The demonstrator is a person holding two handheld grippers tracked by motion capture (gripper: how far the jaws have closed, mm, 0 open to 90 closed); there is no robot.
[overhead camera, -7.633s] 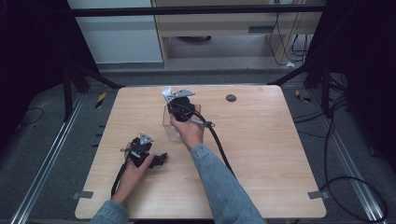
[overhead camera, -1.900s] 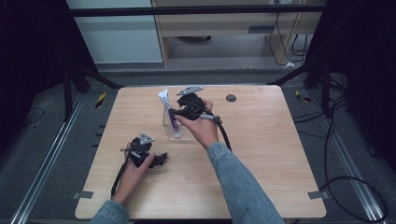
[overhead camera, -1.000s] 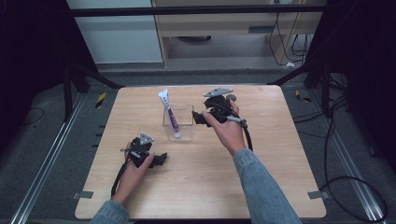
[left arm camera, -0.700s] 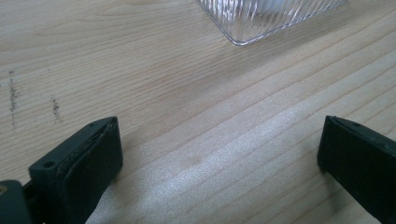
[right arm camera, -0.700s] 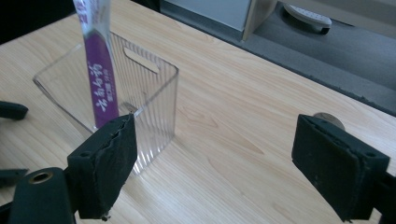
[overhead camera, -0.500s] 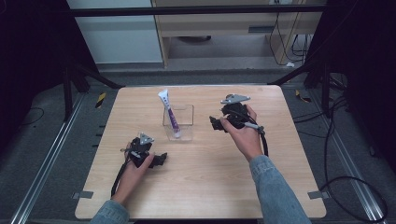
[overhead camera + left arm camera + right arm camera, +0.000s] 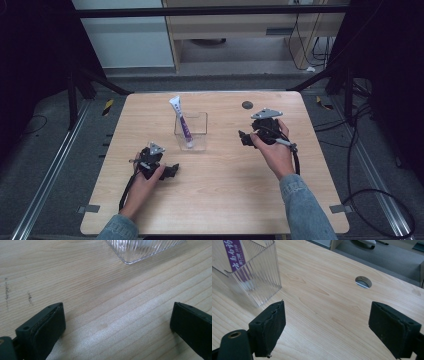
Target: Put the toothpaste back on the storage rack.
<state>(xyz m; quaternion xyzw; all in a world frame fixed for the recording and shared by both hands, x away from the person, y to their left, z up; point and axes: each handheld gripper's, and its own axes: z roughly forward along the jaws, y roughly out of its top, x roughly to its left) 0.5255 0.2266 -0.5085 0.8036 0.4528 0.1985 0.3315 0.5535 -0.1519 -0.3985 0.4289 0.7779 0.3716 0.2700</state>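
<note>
High view: a wooden table (image 7: 220,200) carries a clear ribbed container (image 7: 191,131) near its centre, slightly toward the far edge. 1 tube (image 7: 181,122), white with a purple label, stands tilted inside the container, its flat white end leaning up and out past the far-left rim. The right gripper (image 7: 246,138) is held in the person's right hand (image 7: 272,150), to the right of the container and apart from it, jaws pointing left toward it. The left gripper (image 7: 172,171) rests low on the table in the person's left hand (image 7: 145,177), nearer the front edge and left of the container, apart from it. A round dark hole (image 7: 247,105) sits in the tabletop toward the far edge, beyond the right gripper.

Right gripper view: both black jaws are spread wide with bare wood between them and nothing gripped. The container (image 7: 253,277) stands at upper left, beyond the left-hand jaw, with the tube's purple label (image 7: 235,253) visible through its wall. The hole (image 7: 363,281) lies ahead.

Left gripper view: both jaws are spread wide over bare wood, holding nothing. 1 corner of the container (image 7: 140,250) shows at the top edge, clear of the jaws.
</note>
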